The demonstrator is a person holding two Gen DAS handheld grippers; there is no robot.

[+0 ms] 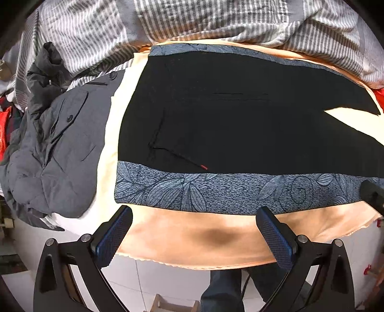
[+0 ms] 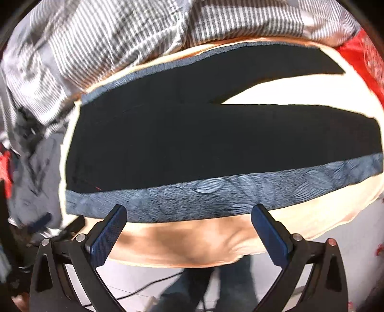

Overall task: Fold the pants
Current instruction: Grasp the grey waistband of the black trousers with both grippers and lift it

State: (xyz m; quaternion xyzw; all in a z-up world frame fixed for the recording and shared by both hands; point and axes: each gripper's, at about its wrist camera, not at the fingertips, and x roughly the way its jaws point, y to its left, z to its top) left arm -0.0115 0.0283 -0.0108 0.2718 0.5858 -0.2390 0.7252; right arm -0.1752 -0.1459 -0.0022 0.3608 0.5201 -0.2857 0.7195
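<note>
A peach-coloured cloth (image 1: 192, 242) covers the work surface and hangs over its near edge in both views. Behind it lies a big striped grey and white bedding (image 1: 204, 19), bunched along the far side. On the cloth the black pants (image 1: 240, 120) are spread out flat, with the waist toward the left and the two legs going to the right, where they split and show a pale wedge of cloth between them. Each outer side of the pants has a blue band with a leaf pattern (image 1: 216, 192); the near band runs just beside the edge of the surface. To the left of the pants sits a crumpled grey jacket (image 1: 60, 156) with dark buttons, touching the cloth. At the far right, a red fabric (image 2: 360, 60) lies near the leg ends.

The left gripper (image 1: 192, 237) hovers over the hanging cloth just in front of the near band, its jaws wide apart and holding nothing. The right gripper (image 2: 189, 235) is in the same position further along the band, also spread wide and empty. A small red mark (image 1: 203, 166) shows on the pants near the band.
</note>
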